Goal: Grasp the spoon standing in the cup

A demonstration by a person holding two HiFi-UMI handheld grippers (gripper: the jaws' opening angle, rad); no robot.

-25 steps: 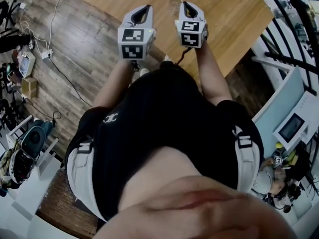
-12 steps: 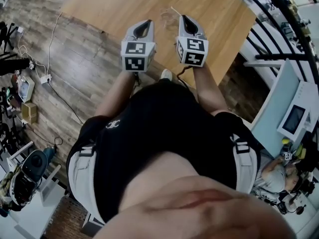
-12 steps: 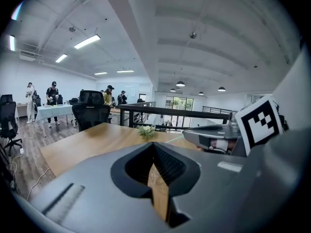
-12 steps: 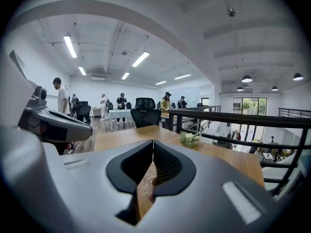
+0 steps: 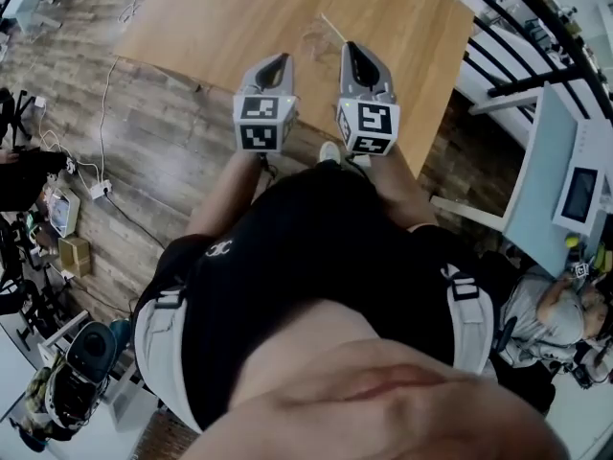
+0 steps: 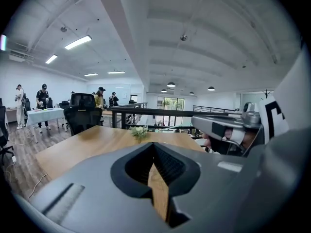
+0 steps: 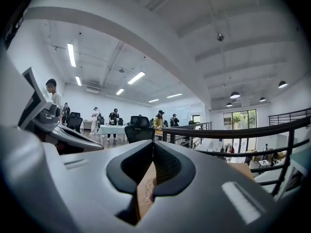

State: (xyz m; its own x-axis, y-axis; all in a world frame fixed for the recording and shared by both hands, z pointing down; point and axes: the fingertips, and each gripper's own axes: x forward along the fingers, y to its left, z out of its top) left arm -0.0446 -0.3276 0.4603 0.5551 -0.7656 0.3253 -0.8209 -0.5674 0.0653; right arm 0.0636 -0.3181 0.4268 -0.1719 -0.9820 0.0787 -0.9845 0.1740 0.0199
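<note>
Both claws are held side by side over the near edge of the worktop, pointing toward its far side, probably to line up on the target. The left claw is closed tip to tip and empty, and so is the right claw. The clear cup stands farther in, just beyond the claws, with the spoon slanting out of it. The right claw is nearer and must open first. No words are legible. There are only square markers and a small white emblem on the shirt.
</note>
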